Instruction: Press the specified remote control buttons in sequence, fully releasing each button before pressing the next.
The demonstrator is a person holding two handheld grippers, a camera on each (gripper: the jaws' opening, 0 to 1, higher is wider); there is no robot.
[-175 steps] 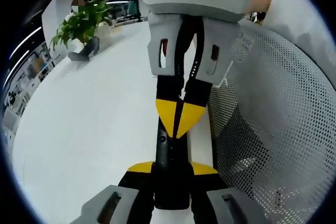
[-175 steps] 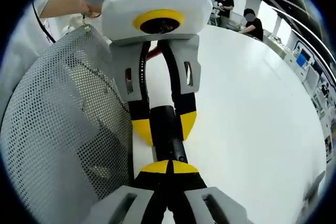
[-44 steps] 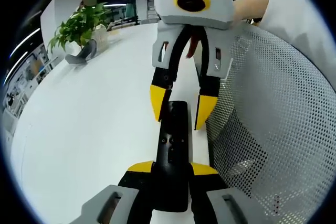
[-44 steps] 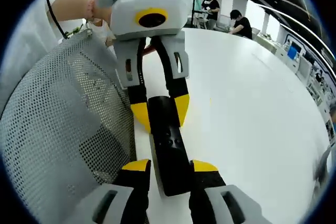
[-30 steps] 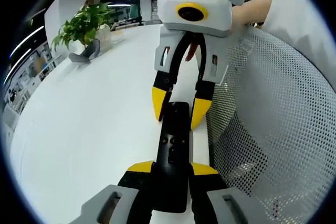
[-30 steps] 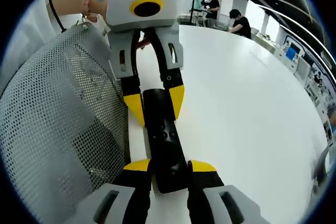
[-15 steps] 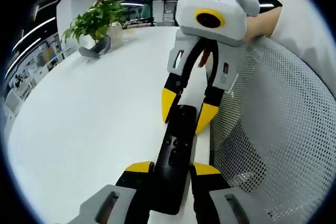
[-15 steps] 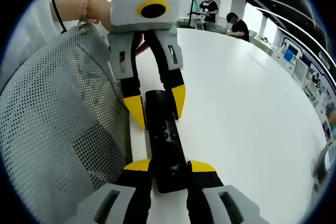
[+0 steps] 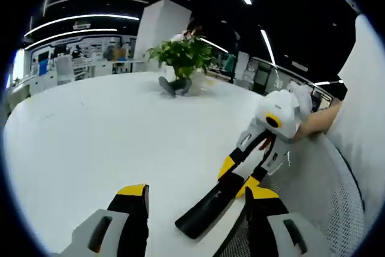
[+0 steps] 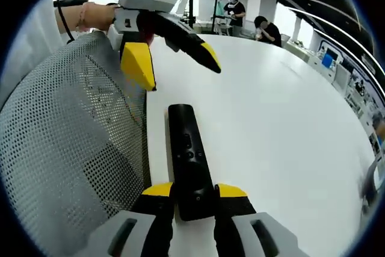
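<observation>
remote control (image 10: pixel 189 161) | black, slim, buttons up | flat on white table, near end clamped

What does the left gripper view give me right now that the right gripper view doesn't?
The left gripper view alone shows the leafy green potted plant at the far side of the white table, plus the right gripper seen from outside, clamped on the slim black remote control. The right gripper view alone shows the remote's buttons and the left gripper, open and raised off the remote. Both show the remote, the table and the grey mesh chair back.
</observation>
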